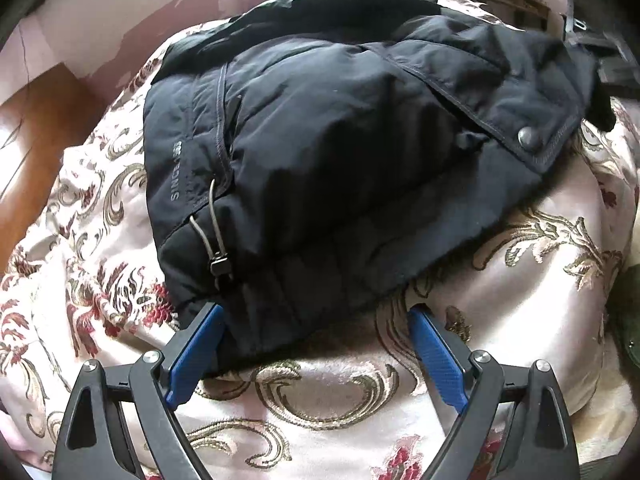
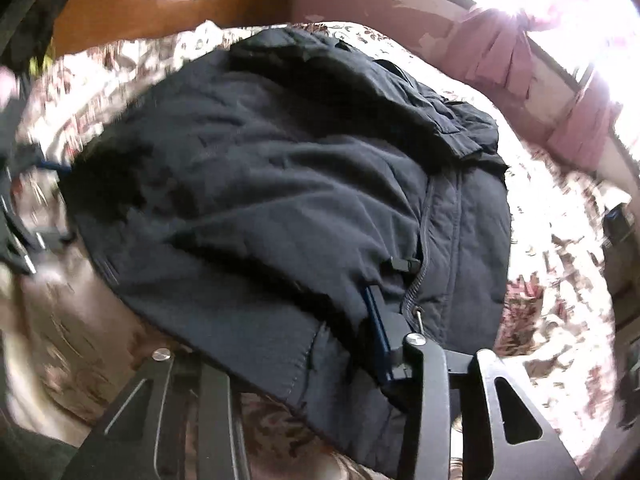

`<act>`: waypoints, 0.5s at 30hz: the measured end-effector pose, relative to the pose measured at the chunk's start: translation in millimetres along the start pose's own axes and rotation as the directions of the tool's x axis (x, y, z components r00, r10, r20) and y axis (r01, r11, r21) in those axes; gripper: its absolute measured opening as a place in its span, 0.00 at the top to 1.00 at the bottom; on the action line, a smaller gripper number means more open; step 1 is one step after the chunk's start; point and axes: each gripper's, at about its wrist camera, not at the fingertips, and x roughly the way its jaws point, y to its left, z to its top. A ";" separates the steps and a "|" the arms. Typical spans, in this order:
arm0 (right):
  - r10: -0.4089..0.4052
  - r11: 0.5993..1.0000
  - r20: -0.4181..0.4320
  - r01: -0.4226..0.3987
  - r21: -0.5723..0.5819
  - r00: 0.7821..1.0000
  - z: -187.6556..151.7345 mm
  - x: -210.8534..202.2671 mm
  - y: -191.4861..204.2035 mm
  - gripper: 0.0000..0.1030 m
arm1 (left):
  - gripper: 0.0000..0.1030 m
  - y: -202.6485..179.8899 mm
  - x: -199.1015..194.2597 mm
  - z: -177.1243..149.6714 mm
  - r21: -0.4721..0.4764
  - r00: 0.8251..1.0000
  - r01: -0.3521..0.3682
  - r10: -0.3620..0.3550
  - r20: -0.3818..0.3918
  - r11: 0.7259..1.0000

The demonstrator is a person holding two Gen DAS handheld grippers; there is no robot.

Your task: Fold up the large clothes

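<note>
A dark navy padded jacket lies folded in a bundle on a floral bedspread. It has a snap button, a drawcord with a toggle and grey lettering. My left gripper is open, its blue pads on either side of the jacket's near corner. In the right wrist view the jacket fills the middle. My right gripper has the jacket's hem draped over it; only one blue finger shows, the other is hidden under the cloth.
A wooden floor lies to the left of the bed. A pink wall and a pink curtain by a bright window are behind. Dark objects sit at the far right of the bed.
</note>
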 end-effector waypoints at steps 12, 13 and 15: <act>0.234 0.931 0.021 -0.230 0.282 0.972 39.9 3.3 -42.8 0.77 | 0.41 -4.4 6.2 26.3 -0.013 0.959 -0.268 0.268 0.092 0.963; 0.233 0.931 0.023 -0.229 0.283 0.972 38.8 2.6 -42.5 0.77 | 0.45 -2.0 4.1 28.2 -0.023 0.955 -0.278 0.279 0.104 0.960; 0.226 0.933 0.027 -0.224 0.282 0.974 34.0 0.9 -44.3 0.77 | 0.54 0.8 -7.0 30.8 -0.040 0.938 -0.313 0.316 0.142 0.949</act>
